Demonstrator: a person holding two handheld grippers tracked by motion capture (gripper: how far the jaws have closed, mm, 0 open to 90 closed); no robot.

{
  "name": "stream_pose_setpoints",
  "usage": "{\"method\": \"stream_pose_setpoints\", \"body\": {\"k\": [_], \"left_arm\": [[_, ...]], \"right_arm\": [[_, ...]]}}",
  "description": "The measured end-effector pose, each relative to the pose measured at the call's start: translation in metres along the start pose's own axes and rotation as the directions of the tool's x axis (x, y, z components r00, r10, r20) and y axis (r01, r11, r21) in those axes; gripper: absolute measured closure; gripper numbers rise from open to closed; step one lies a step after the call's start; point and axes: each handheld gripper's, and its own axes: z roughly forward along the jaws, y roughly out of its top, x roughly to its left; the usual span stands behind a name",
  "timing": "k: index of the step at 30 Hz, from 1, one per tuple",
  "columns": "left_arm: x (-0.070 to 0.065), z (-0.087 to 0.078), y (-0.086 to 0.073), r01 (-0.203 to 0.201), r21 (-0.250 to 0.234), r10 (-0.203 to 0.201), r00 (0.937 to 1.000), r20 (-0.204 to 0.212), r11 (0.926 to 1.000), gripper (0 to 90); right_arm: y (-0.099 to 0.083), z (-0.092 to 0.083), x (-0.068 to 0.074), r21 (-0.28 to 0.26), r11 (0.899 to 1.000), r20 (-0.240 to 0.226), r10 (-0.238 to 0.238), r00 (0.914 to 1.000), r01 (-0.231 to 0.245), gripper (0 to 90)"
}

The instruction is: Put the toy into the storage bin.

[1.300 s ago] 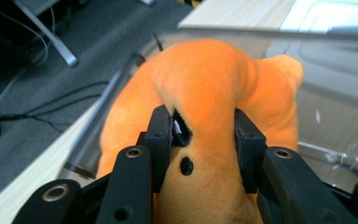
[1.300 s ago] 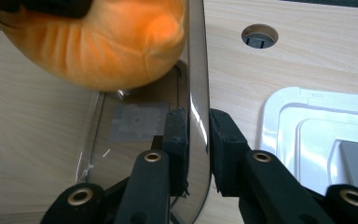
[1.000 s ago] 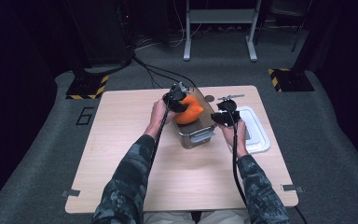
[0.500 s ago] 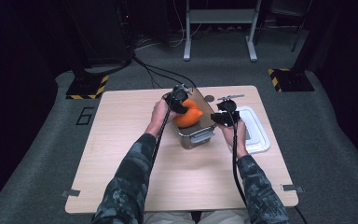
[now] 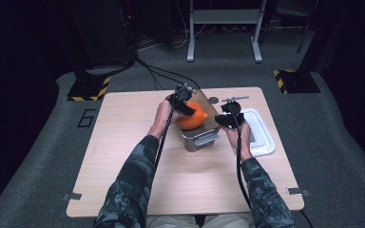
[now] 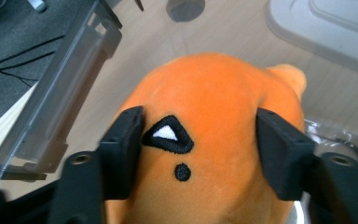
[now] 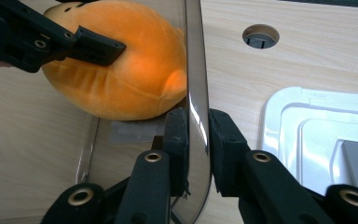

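Item 1: orange plush toy (image 6: 214, 121). Soft, rounded body with an embroidered black-and-white triangle and a black dot on top. Sits inside the clear plastic box (image 5: 200, 137), near the middle of the table (image 5: 123, 142).

Item 2: left tool (image 5: 185, 105). Held over the toy, its 2 jaws set either side of the plush body. The jaws have just been opening and now stand about half apart; in the left gripper view the left pad lies against the fabric beside the embroidered triangle, the right pad stands at the toy's flank. Whether they press on it I cannot tell.

Item 3: right tool (image 7: 198, 140). Jaws closed tight on the near wall of the clear plastic box, 1 pad inside, 1 outside, the thin wall upright between them.

Item 4: white lid (image 5: 259, 135). Lies flat on the table just right of the box, beside the right hand (image 5: 237, 137).

Item 5: round cable port (image 7: 261, 36). Set in the tabletop beyond the box.
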Motion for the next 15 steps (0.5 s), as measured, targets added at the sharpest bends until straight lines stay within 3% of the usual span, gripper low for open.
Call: {"method": "stream_pose_setpoints", "body": {"k": [8,15], "left_arm": [[0.007,-0.031,0.007,0.092,-0.072,-0.093,0.9956,-0.011,0.9932,14.7],[0.020,-0.063,-0.007,0.155,-0.097,-0.155,0.9879,0.009,0.9832,8.7]], "right_arm": [[0.000,0.000,0.000,-0.002,1.000,0.000,0.004,1.0000,-0.004,78.0],[0.001,0.001,-0.001,-0.001,1.000,-0.003,-0.001,1.0000,0.001,77.4]]}}
